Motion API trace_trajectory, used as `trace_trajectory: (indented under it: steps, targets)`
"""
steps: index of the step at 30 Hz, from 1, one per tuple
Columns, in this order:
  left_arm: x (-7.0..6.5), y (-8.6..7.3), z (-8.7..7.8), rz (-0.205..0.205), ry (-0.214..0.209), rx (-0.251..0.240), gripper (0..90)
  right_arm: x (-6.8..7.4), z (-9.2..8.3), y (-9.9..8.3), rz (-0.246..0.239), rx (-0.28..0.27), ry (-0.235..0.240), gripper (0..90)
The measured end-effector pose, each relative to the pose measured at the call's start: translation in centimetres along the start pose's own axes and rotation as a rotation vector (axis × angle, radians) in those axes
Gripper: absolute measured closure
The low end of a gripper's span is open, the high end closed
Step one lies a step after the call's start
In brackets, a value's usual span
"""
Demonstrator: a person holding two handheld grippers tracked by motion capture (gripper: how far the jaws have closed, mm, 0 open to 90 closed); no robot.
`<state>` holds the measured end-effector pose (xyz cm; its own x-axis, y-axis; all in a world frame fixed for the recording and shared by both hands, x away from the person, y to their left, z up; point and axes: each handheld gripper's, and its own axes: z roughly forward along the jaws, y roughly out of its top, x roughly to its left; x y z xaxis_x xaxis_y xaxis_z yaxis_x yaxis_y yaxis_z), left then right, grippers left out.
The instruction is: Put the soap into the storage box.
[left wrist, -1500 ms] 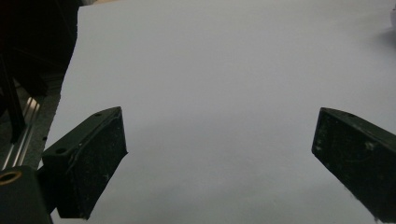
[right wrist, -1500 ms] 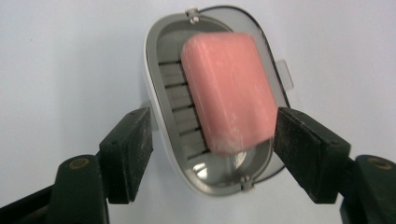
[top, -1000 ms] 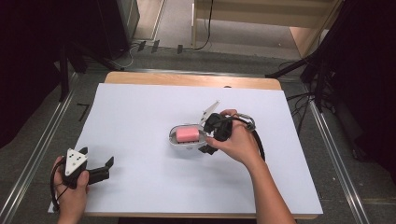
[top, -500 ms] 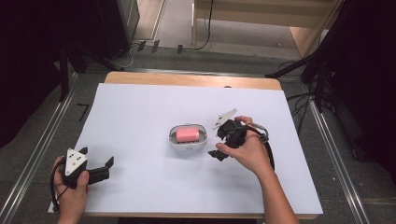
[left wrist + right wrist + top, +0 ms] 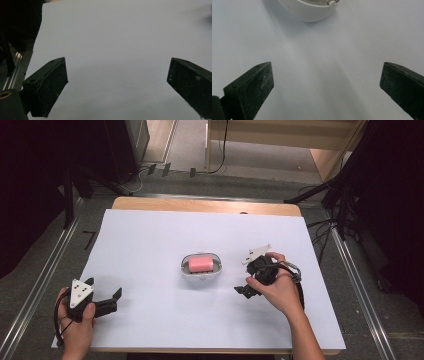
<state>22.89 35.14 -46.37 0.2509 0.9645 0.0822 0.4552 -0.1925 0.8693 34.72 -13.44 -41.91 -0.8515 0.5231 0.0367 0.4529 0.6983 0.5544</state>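
Left tongs [image 5: 114, 298] parked well left of the white dish [image 5: 201, 272], spread, gripping nothing. Dish mid-counter [image 5: 150, 235], pink block [image 5: 200, 264] inside. Right tongs [image 5: 243, 290] just right of dish, just been opening, now spread wide, nothing between. Likely release step done, backing off. Next move calls for clearing the dish rim [image 5: 312, 15] without nudging it.

A lab: white-covered table [image 5: 150, 235], aluminium rails [image 5: 40, 285], floor cables [image 5: 320, 227].
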Motion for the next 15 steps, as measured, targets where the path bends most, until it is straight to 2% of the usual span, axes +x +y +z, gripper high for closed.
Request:
trace_trajectory:
  steps: [8,15]
  targets:
    - [0.0,0.0,0.0,0.001,0.0,0.001,3.6,-0.4,0.1,-2.3,0.041,-0.01,-0.009,0.0]
    - [0.0,0.0,0.0,0.002,0.002,0.001,3.6,-0.6,-0.1,-4.3,0.063,-0.042,-0.043,0.0]
